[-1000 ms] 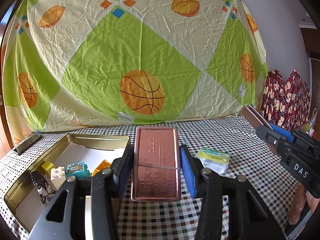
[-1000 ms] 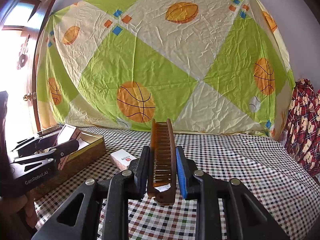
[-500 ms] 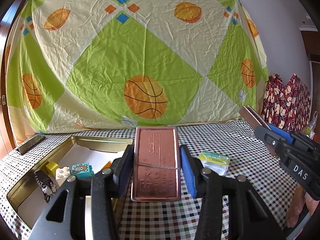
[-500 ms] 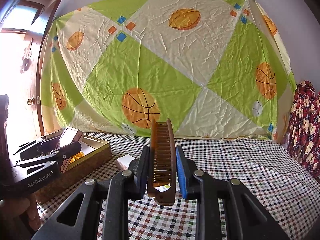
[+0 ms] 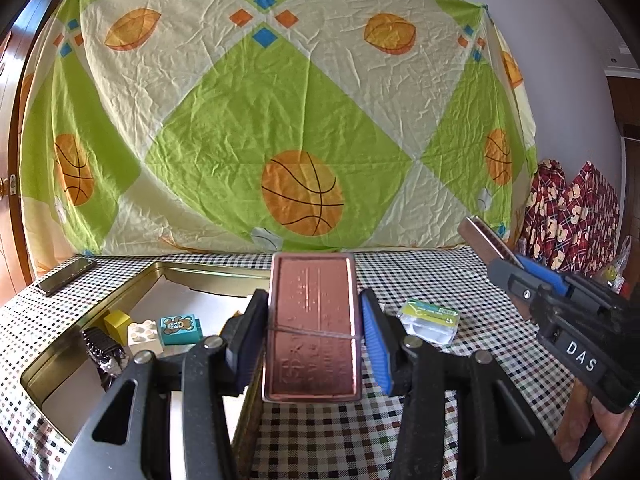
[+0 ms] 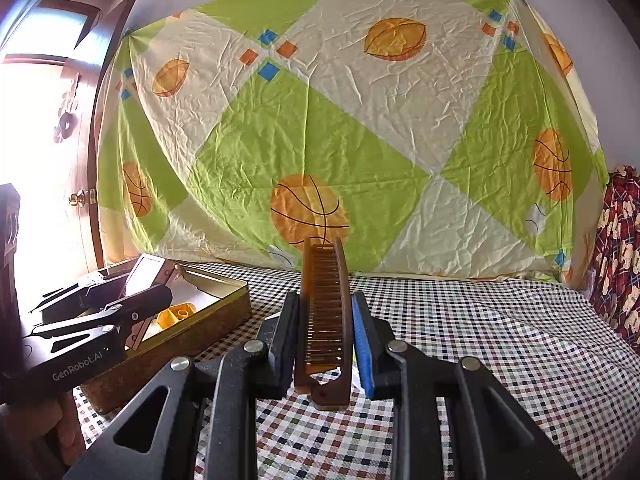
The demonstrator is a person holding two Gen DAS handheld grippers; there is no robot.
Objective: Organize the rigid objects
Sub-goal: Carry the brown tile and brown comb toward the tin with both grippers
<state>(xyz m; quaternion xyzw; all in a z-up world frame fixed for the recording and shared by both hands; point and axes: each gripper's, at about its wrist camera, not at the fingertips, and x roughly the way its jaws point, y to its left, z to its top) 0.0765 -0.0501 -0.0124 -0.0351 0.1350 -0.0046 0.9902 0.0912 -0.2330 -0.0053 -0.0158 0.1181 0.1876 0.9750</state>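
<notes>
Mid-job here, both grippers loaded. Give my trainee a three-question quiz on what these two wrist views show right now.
1. True or false: the left gripper holds a copper-coloured metal case between its fingers.
2. Multiple choice: what does the right gripper hold? A) a toy block B) a brown comb C) a phone
3. Fill in: the teddy-bear block, the white block and the yellow block all lie inside the open gold ____.

Key: 1 true. 2 B. 3 tin, which stands on the checked tablecloth.
</notes>
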